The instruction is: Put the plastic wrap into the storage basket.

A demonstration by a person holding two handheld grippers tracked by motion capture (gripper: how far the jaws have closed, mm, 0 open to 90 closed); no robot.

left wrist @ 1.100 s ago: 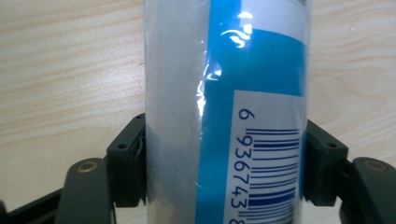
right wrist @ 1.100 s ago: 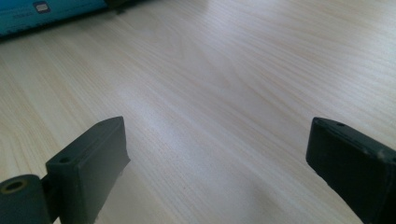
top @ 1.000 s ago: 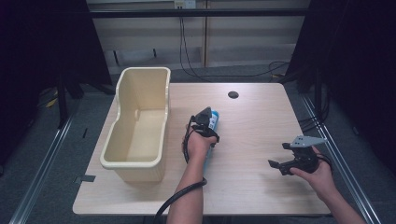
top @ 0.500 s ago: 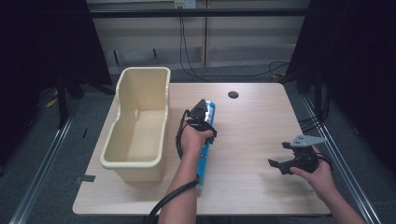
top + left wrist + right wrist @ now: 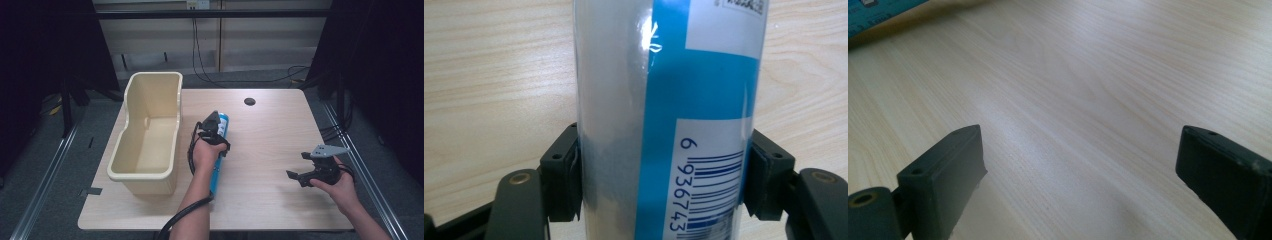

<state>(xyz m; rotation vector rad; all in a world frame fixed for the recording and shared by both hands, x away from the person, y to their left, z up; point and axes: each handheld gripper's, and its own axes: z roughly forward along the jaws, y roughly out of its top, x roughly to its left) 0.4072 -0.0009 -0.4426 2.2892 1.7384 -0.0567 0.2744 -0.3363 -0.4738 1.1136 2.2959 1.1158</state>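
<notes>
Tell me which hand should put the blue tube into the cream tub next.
Left. The left gripper already clamps the blue tube beside the cream tub, while the right gripper sits open, farther off.

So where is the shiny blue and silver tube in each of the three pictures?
High view: the shiny blue and silver tube lies mid-table, right of the cream plastic tub, under the left gripper.
Left gripper view: the tube stands up the middle, barcode showing, a jaw pressed against each side.
Right gripper view: a blue sliver at the top left corner is probably the tube.
Shared landmark: the pale wooden table.
</notes>
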